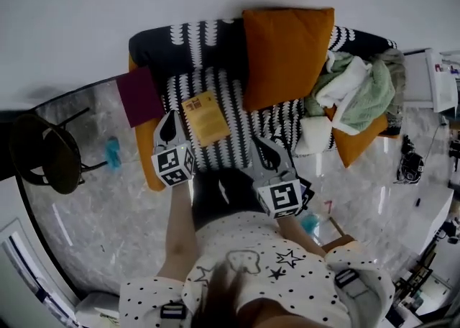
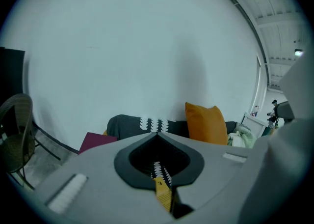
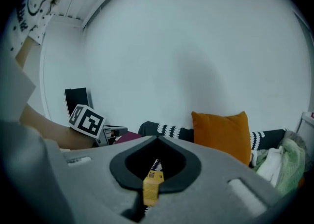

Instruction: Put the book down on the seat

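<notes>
Both shut, nothing held: left claw point(image 1: 171, 121) and right claw point(image 1: 260, 148). Ahead I see the seat point(image 1: 213, 79), the book point(image 1: 206, 118) flat on it between their tips. Head view shows it whole; claw views catch only yellow slivers.

book point(image 1: 206, 118) on seat point(image 1: 221, 83) | cushion point(image 1: 287, 53) right of book | clothes point(image 1: 357, 89) right of cushion

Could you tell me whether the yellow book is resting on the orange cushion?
No, the yellow book lies flat on the patterned seat, left of the orange cushion.
</notes>
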Action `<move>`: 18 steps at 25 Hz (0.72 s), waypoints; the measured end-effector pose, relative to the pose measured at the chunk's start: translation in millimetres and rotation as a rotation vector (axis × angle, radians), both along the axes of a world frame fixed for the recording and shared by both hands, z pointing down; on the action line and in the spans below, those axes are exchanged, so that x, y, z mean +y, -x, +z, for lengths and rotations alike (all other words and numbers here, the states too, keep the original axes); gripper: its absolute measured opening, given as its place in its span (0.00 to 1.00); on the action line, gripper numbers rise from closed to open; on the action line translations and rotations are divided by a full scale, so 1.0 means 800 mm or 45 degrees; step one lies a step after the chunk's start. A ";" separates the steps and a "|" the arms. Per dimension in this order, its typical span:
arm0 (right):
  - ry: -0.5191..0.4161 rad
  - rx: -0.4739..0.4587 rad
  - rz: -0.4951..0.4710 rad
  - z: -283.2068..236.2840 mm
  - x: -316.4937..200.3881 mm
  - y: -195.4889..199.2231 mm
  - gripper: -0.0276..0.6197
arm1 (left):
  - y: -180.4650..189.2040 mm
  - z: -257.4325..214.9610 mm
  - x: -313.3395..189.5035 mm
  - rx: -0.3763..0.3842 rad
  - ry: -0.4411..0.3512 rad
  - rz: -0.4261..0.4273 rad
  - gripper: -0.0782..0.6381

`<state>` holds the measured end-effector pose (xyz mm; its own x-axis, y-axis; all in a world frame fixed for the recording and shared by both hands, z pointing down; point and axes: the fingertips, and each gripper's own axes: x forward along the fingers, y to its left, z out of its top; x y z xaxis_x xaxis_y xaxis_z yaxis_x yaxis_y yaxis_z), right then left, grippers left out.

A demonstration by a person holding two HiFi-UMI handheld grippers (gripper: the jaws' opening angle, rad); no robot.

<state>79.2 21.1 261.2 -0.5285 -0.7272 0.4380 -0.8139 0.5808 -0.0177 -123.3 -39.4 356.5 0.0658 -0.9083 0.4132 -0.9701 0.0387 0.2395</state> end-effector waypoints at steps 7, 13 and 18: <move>-0.079 -0.011 -0.034 -0.024 -0.018 0.005 0.03 | -0.018 -0.076 0.006 -0.012 -0.088 0.055 0.11; -0.144 -0.027 -0.071 -0.047 -0.029 0.017 0.03 | -0.029 -0.129 0.005 -0.011 -0.186 0.093 0.11; -0.185 -0.036 -0.092 -0.063 -0.035 0.024 0.03 | -0.037 -0.158 0.015 -0.009 -0.235 0.115 0.11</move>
